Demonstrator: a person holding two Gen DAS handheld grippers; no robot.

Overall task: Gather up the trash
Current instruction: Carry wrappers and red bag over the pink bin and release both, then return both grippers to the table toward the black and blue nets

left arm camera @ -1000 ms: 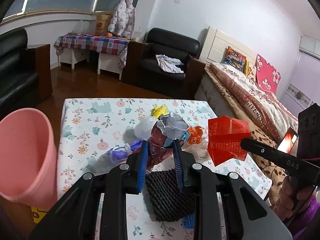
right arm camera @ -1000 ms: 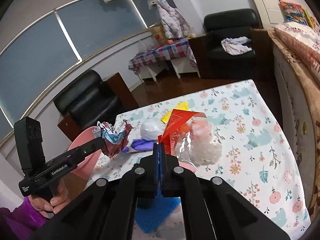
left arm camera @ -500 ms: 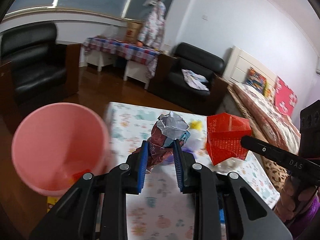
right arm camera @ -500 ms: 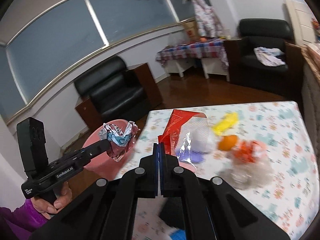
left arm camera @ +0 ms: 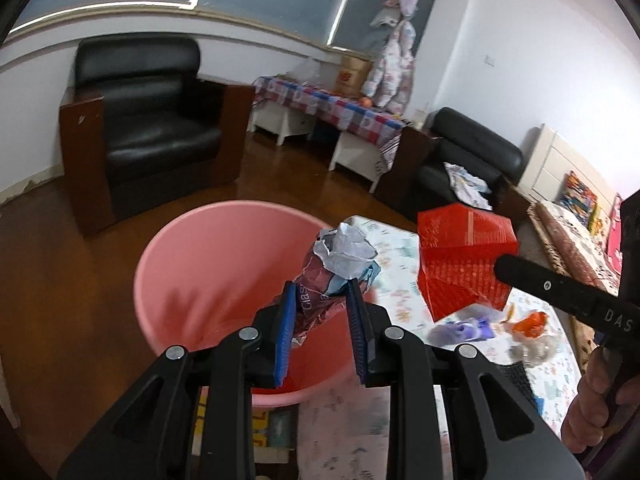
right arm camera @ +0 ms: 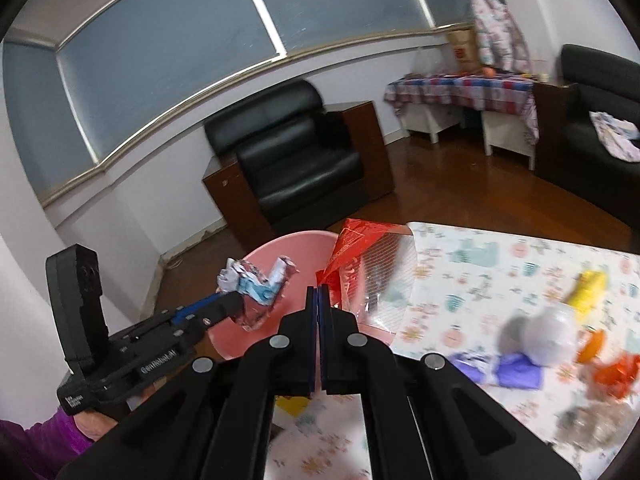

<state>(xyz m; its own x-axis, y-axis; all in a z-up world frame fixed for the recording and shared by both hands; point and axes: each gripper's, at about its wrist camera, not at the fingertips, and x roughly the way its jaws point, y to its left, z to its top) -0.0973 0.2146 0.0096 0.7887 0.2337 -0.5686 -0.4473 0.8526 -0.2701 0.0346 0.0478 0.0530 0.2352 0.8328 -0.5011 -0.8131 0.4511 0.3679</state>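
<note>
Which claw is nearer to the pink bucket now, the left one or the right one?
Left. The left claw holds the crumpled wrapper directly over the pink bucket opening. The right claw, pinching the red plastic bag, is beside the bucket near the table edge.

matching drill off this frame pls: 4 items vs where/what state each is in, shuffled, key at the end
Items:
1. crumpled wrapper
2. red bag
3. pink bin
4. yellow scrap

States:
A. on the floor beside the table
B. pinched in the right gripper
C. lying on the floral tablecloth
D. clamped in the left gripper, over the bin

Pairs: 1-D, 2-B, 3-A, 4-C
</note>
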